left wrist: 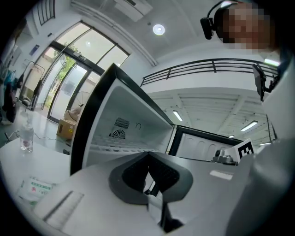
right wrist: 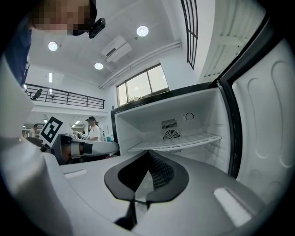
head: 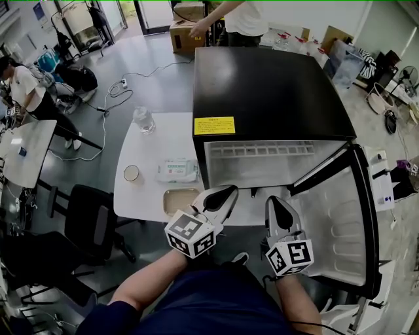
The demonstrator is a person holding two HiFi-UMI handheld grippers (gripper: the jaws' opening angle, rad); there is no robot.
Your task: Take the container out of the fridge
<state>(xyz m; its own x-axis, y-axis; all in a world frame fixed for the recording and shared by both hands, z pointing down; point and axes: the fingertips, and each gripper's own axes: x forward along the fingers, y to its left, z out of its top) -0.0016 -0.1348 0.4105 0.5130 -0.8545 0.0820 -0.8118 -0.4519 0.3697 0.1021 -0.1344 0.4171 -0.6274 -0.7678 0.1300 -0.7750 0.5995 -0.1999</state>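
Observation:
The black mini fridge (head: 275, 98) stands with its door (head: 340, 226) swung open to the right. Its white inside (head: 262, 163) shows a wire shelf (right wrist: 175, 140) and a rear vent, and I see no container in it. A shallow beige container (head: 175, 198) lies on the white table (head: 163, 141) left of the fridge, partly hidden by my left gripper (head: 229, 192). That gripper is shut and empty, pointing at the fridge's lower left corner. My right gripper (head: 271, 200) is beside it before the opening, jaws together with nothing between them.
A wipes pack (head: 177, 170), a paper cup (head: 131, 173) and a water bottle (head: 143, 120) sit on the table. A black chair (head: 91, 222) stands left of me. One person stands behind the fridge (head: 236, 19) and another sits at far left (head: 26, 88).

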